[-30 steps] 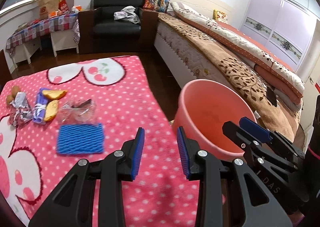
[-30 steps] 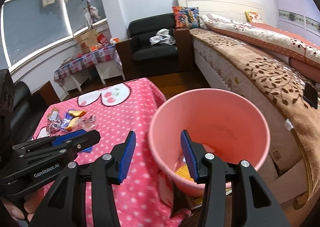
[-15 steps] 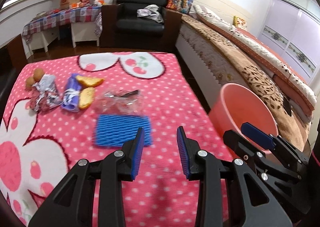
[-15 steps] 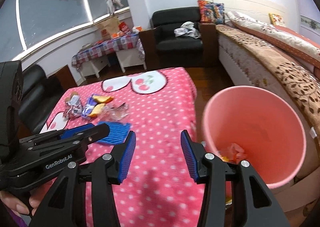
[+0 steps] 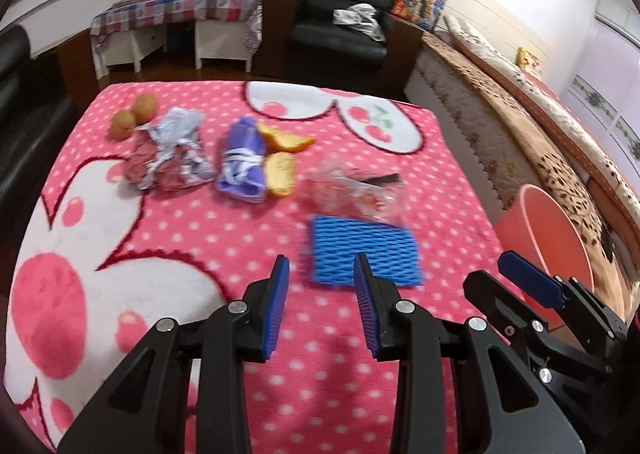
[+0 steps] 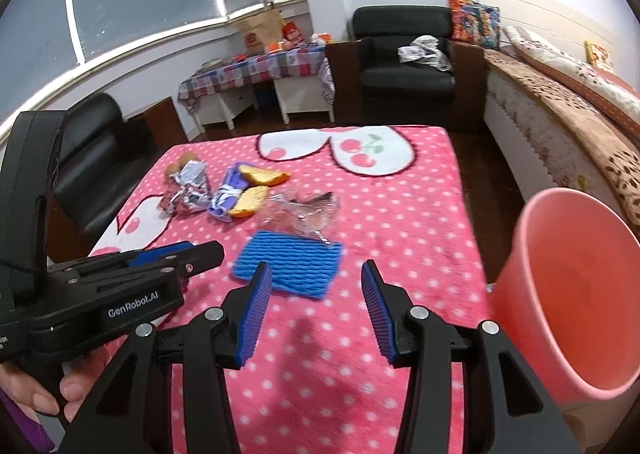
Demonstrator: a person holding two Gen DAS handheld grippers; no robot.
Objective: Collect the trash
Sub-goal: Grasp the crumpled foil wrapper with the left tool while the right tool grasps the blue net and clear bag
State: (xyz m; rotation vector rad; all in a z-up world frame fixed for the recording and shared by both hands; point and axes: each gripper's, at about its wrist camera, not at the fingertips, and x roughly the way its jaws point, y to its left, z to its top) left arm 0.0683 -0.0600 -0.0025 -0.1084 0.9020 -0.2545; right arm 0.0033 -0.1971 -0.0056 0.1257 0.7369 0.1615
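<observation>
Swung away from the bucket (image 6: 568,294) since a second back: both views then sat over its mouth, now face the pink blanket (image 5: 240,238) and the trash on it. Bucket now off to the right of both tongs, at the table edge, something orange glimpsed inside half a second ago.

Left tongs (image 5: 320,306): jaws part open, nothing between the pads. Right tongs (image 6: 316,310): same, part open, empty. Side by side, both angled down at the table.

Step in hand: back from a drop-off, heading for the next piece.

Trash ahead of the tongs:
- blue foam net (image 5: 364,254), nearest, flat, just past the left tongs' tips, slightly right of centre
- clear wrapper (image 5: 356,194), just beyond the net, touching or overlapping its far edge
- purple wrapper (image 5: 242,158) with two yellow bread pieces (image 5: 282,170) against it, further out, left
- foil wrapper (image 5: 172,150), further left
- two brown round things (image 5: 134,114), far left corner, possibly fruit, too blurred to tell

Next move, as a guess: net is closest, so likely pick. Lies flat on fuzzy blanket, so needs a low approach, one pad slid under or onto an edge, then a pinch. Soft mesh, should crush easily. Risk: snagging blanket pile or dragging the clear wrapper along.
</observation>
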